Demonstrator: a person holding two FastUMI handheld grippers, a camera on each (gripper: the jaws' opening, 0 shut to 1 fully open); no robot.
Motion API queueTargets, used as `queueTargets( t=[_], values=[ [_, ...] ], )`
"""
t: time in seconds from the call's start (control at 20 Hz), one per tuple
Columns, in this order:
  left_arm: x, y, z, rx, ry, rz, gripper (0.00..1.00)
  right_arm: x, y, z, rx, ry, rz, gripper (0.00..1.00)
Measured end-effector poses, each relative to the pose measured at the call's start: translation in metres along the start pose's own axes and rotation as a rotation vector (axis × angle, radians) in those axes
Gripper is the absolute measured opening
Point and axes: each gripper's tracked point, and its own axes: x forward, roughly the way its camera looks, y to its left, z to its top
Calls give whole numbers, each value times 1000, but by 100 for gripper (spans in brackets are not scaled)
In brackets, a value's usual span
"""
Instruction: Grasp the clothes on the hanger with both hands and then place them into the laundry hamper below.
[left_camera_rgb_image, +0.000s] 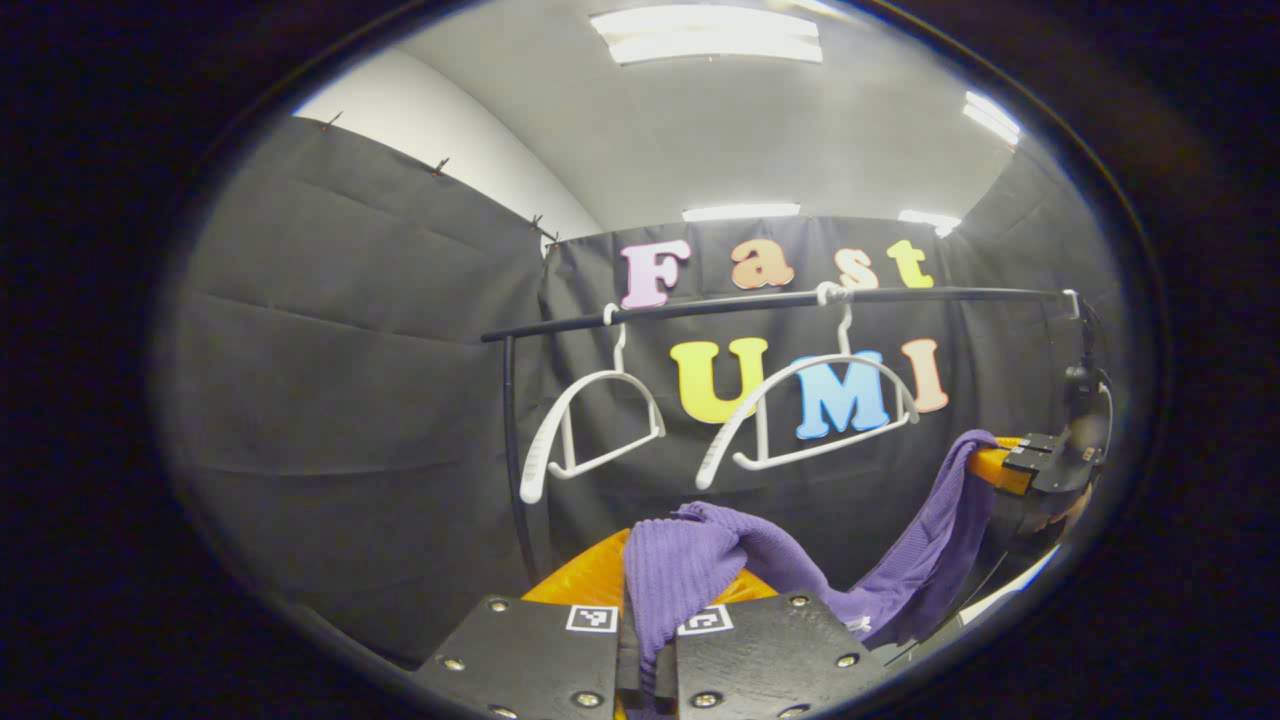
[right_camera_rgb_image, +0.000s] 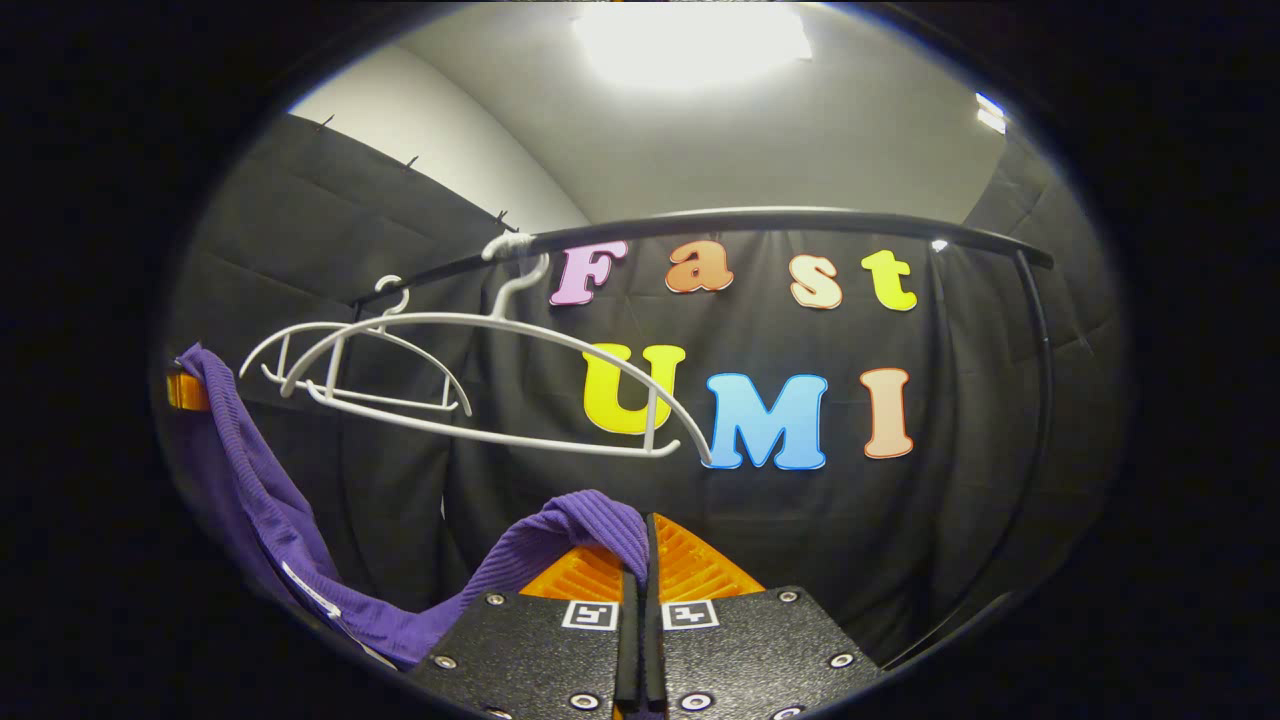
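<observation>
Left gripper (left_camera_rgb_image: 645, 585) and right gripper (right_camera_rgb_image: 640, 560) each pinch one purple garment (left_camera_rgb_image: 700, 560) (two bare hangers (left_camera_rgb_image: 590, 420) overhead).

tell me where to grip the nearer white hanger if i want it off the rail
Grip the nearer white hanger on its thin lower bar, coming from below. It hangs bare from the rail, and that bar is slim enough for the gripper to close around.

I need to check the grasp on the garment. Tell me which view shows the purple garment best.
The left gripper view: the purple garment bunches between the left gripper fingers and stretches across to the right gripper. The right gripper view shows it sagging from its own closed fingers toward the left gripper at the left edge, partly cut off.
</observation>
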Motion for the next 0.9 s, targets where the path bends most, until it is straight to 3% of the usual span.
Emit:
queueTargets(
  t=[0.4, 0.7, 0.9],
  values=[
    [-30, -28, -27, -105, 14, -148, 2, -75, 66, 30, 25, -26, 23, 2],
    [-54, -52, -55, -162, 62, -262, 2, -116, 108, 4, 43, 52, 31, 2],
    [-62, -82, -94, -166, 122, -328, 2, -130, 126, -39, 42, 148, 38, 2]
  ],
)
